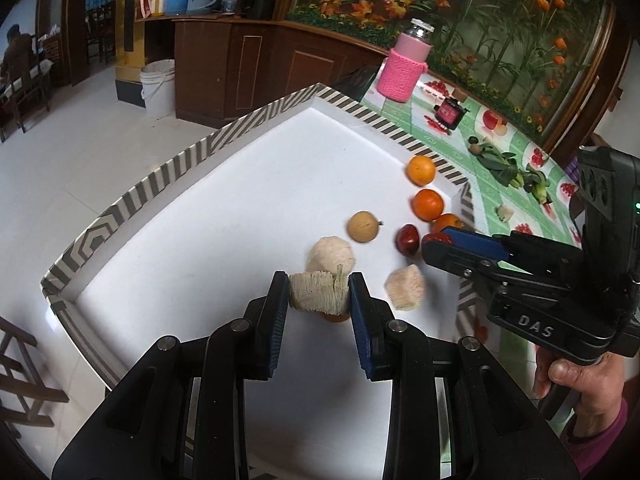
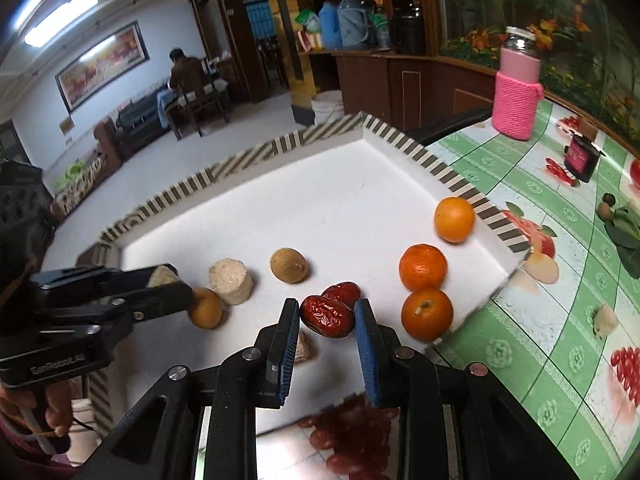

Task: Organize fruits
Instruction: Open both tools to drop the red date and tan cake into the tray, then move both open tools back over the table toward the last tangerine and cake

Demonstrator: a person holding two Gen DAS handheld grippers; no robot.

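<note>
My left gripper (image 1: 319, 294) is shut on a pale sugarcane chunk (image 1: 314, 291), held just above the white tray (image 1: 224, 216); it shows in the right wrist view (image 2: 170, 280) too. My right gripper (image 2: 327, 316) is shut on a red date (image 2: 327, 317) above the tray; it shows in the left wrist view (image 1: 438, 240). A second date (image 2: 342, 293) lies behind it. Three oranges (image 2: 423, 267) sit along the tray's right edge. A brown longan (image 2: 288, 264), another longan (image 2: 206, 307) and sugarcane chunks (image 2: 231, 281) lie in the middle.
The tray has a striped rim (image 1: 260, 118) and sits on a green fruit-print tablecloth (image 2: 560, 280). On the cloth are a pink-sleeved jar (image 2: 516, 96), a small dark jar (image 2: 580, 156), leaves with longans (image 1: 500, 162) and a sugarcane piece (image 2: 604, 320).
</note>
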